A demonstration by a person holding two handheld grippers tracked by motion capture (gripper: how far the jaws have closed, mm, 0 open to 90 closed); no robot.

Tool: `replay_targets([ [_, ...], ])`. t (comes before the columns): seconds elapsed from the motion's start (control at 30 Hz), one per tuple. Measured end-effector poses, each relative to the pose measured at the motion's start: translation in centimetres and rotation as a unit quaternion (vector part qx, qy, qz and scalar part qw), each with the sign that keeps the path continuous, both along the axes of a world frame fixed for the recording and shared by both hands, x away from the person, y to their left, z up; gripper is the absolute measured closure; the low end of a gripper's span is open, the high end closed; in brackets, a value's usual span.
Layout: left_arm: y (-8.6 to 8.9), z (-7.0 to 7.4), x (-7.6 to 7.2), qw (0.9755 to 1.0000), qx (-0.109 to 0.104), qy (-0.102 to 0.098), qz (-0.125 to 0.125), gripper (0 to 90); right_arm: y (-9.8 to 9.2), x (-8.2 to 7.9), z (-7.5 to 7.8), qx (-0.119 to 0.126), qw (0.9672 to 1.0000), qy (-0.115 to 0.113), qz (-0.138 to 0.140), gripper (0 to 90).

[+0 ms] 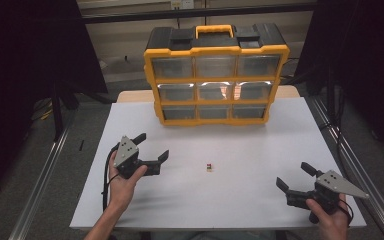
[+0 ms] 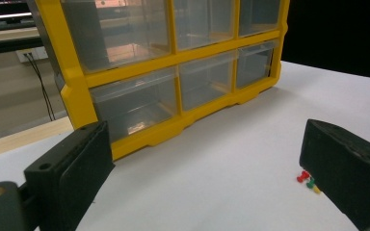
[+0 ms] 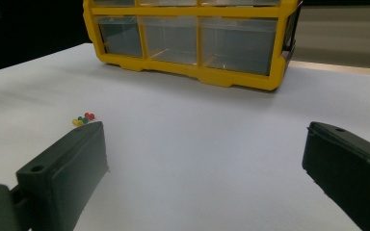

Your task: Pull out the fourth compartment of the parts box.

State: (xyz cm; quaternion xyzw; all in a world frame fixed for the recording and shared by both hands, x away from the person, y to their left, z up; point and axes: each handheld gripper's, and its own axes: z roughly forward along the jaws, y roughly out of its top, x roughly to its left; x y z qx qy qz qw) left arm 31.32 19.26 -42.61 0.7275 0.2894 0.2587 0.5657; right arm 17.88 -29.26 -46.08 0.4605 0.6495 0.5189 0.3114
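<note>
I'm holding both tongs, left point(image 1: 153, 146) and right point(image 1: 291, 176), wide open and empty; those pushpins point(image 1: 208, 166) are looking tiny, light, skittish; I'm pinching the heads.

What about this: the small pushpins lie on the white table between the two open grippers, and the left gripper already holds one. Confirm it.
Not quite. The left gripper holds nothing; its fingers stand apart and bare in the left gripper view. The pushpins do lie on the white table between the open grippers; the right gripper is empty too.

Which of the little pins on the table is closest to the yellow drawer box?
The red pin. It lies at the end of the tiny cluster facing the yellow drawer box, with the green pin in the middle and the yellow pin farthest away.
</note>
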Motion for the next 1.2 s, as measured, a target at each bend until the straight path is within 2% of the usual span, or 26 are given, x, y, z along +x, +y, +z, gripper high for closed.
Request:
replay_targets([
  [0.1, -0.2, 0.1, 0.4, 1.0000, -0.003, -0.004, -0.004, 4.6, 0.0, 0.0, 0.0, 0.002, 1.0000, 0.000, -0.002, 1.6],
  [0.13, -0.3, 0.2, 0.5, 0.9999, -0.016, -0.001, -0.005, 4.6, 0.0, 0.0, 0.0, 0.001, 1.0000, 0.001, -0.002, 1.6],
  [0.23, -0.3, 0.6, 1.3, 0.9999, -0.008, -0.006, -0.012, 4.7, 0.0, 0.0, 0.0, 0.000, 1.0000, -0.001, 0.000, 1.6],
  [0.27, -0.5, 0.8, 1.6, 0.9997, -0.020, -0.008, -0.011, 4.7, 0.2, 0.1, 0.1, 0.000, 1.0000, 0.001, 0.001, 1.6],
  [0.3, -0.5, 0.8, 1.6, 0.9997, -0.020, -0.008, -0.011, 4.7, 0.2, 0.1, 0.0, 0.000, 1.0000, 0.000, 0.002, 1.6],
  [0.33, -0.4, 1.1, 2.1, 0.9998, -0.008, -0.017, -0.010, 4.7, 0.3, 0.1, 0.1, 0.001, 1.0000, 0.002, 0.003, 1.6],
  [0.37, -0.4, 1.1, 2.1, 0.9998, -0.008, -0.017, -0.010, 4.7, 0.3, 0.1, 0.1, 0.001, 1.0000, 0.002, 0.003, 1.6],
  [0.4, -0.4, 1.1, 2.5, 0.9997, -0.020, -0.010, -0.007, 4.7, 0.4, 0.2, 0.0, -0.007, 1.0000, 0.005, 0.004, 1.6],
  [0.67, -0.8, 1.6, 4.1, 0.9997, -0.020, -0.011, 0.003, 4.0, 0.3, 0.3, -0.1, -0.005, 1.0000, 0.005, 0.006, 1.6],
  [0.8, -1.4, 1.9, 5.1, 0.9995, -0.010, -0.029, 0.006, 3.4, 0.3, 0.3, -0.1, -0.007, 0.9999, 0.004, 0.009, 1.6],
  [0.9, -1.7, 2.0, 5.5, 0.9996, -0.010, -0.026, 0.003, 3.4, 0.3, 0.3, -0.1, -0.007, 0.9999, 0.004, 0.010, 1.6],
  [0.97, -2.1, 2.2, 6.0, 0.9993, 0.000, -0.038, 0.002, 3.4, 0.3, 0.3, -0.1, -0.005, 0.9999, 0.004, 0.010, 1.6],
  [1.0, -2.3, 2.4, 6.4, 0.9988, 0.014, -0.047, 0.001, 3.4, 0.3, 0.3, -0.1, -0.004, 0.9999, 0.005, 0.012, 1.6],
  [1.07, -2.4, 2.6, 6.7, 0.9984, 0.016, -0.054, 0.003, 3.4, 0.3, 0.3, -0.1, -0.003, 0.9999, 0.005, 0.011, 1.6],
  [1.1, -2.7, 2.7, 6.8, 0.9984, 0.004, -0.056, 0.008, 3.4, 0.3, 0.3, -0.1, -0.004, 0.9999, 0.005, 0.010, 1.6],
  [1.2, -3.0, 3.2, 7.3, 0.9977, -0.001, -0.068, 0.010, 3.4, 0.2, 0.3, -0.1, -0.001, 1.0000, 0.006, 0.007, 1.6],
])
